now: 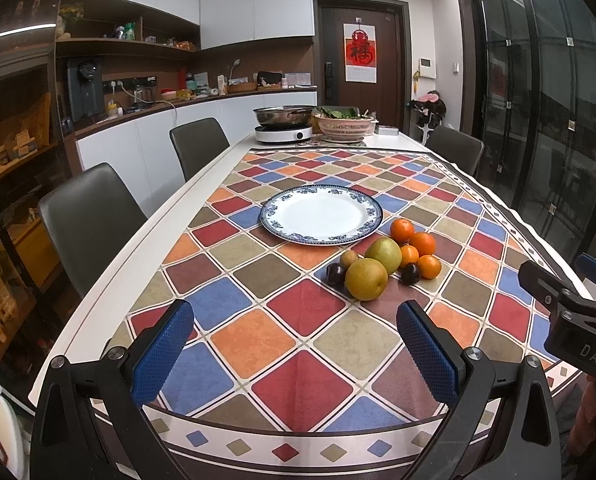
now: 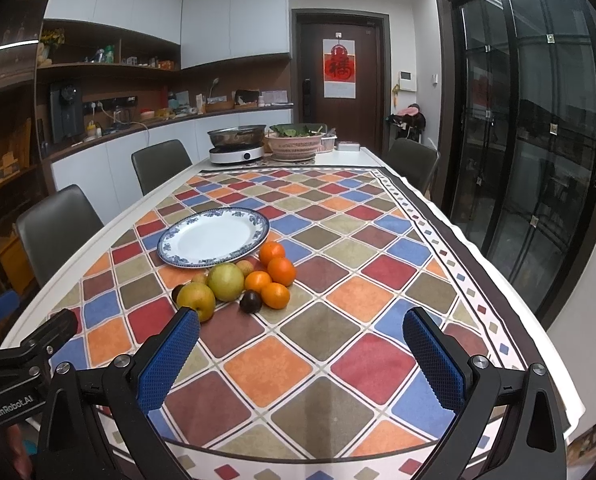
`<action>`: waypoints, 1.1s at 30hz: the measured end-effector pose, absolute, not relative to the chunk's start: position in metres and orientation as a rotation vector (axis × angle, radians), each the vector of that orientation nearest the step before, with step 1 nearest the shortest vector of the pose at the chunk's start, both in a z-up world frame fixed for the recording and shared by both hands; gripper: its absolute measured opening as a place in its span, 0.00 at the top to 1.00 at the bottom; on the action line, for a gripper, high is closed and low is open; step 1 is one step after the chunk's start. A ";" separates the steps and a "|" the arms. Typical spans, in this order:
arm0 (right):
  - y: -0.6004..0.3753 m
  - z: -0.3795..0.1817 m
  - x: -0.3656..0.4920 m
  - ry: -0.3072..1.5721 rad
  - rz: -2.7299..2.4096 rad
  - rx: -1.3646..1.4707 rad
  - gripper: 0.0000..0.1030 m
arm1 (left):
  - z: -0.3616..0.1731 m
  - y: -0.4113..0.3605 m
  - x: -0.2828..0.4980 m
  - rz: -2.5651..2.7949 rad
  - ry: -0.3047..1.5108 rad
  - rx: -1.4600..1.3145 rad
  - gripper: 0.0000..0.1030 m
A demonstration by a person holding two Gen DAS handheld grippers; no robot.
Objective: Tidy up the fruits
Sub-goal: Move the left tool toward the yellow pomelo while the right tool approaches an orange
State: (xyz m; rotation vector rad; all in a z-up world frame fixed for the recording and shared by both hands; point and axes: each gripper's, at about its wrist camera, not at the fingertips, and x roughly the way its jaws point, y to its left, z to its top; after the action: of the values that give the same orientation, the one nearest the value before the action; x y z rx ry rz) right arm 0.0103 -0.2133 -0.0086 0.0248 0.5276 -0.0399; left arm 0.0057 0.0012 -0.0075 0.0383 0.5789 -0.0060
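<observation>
A kitchen-dining room: white upper cabinets [image 1: 253,4], dark wood shelving down the left wall, a dark door [image 1: 362,56] with a red paper hanging, and black-framed glass sliding doors [image 2: 538,120] on the right. A long white table [image 1: 153,224] fills the middle, with grey padded chairs [image 1: 89,216] along its sides. Most of the top is covered by a smooth cloth [image 1: 298,332] printed in red, blue, orange and olive diamonds with a pale border.

At the far end stands a white round cooker [image 1: 283,134] carrying a shiny metal pot, and just beside it a woven-look pink colander [image 1: 344,126] of green leaves.

Near the middle of the cloth lies a round, glossy white plate [image 1: 322,220] with a blue patterned rim, nothing on it. The fruit sits in a tight cluster on the cloth just beside the plate's near right edge: two large yellow-green pears [image 1: 366,279], rounded and matte, four small glossy oranges [image 1: 422,243], two dark purple plums [image 1: 411,273], and a small tan fruit [image 1: 348,258] tucked against the pears.

The left gripper [image 1: 295,344] hovers over the near end of the cloth, its blue dimpled pads [image 1: 159,354] spread wide with nothing between them. The right gripper [image 2: 302,354] is likewise spread wide and holds nothing, its left pad close to the nearest pear [image 2: 197,300]
</observation>
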 end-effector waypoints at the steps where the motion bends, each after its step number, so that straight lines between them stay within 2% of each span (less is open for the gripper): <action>1: -0.213 -0.008 0.013 0.533 -0.037 0.025 0.01 | -0.009 0.001 0.007 -0.008 0.583 0.042 0.00; 5: -0.213 -0.016 0.021 0.562 -0.024 0.021 0.01 | -0.016 -0.001 0.017 -0.009 0.598 0.051 0.00; 12: -0.211 -0.023 0.044 0.604 0.008 -0.003 0.02 | -0.019 -0.009 0.036 -0.027 0.582 0.086 0.08; 22: -0.212 -0.044 0.089 0.721 0.066 -0.022 0.15 | -0.033 -0.026 0.075 -0.098 0.643 0.140 0.20; 30: -0.212 -0.053 0.112 0.754 0.112 -0.059 0.23 | -0.044 -0.037 0.095 -0.149 0.676 0.163 0.20; 33: -0.212 -0.056 0.119 0.763 0.134 -0.079 0.25 | -0.048 -0.042 0.101 -0.173 0.683 0.173 0.25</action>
State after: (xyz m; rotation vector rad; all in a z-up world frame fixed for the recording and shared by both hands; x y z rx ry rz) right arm 0.1188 -0.2116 -0.0563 -0.0791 0.7627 0.1337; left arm 0.1011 -0.0422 -0.0476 0.1729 0.6835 -0.1727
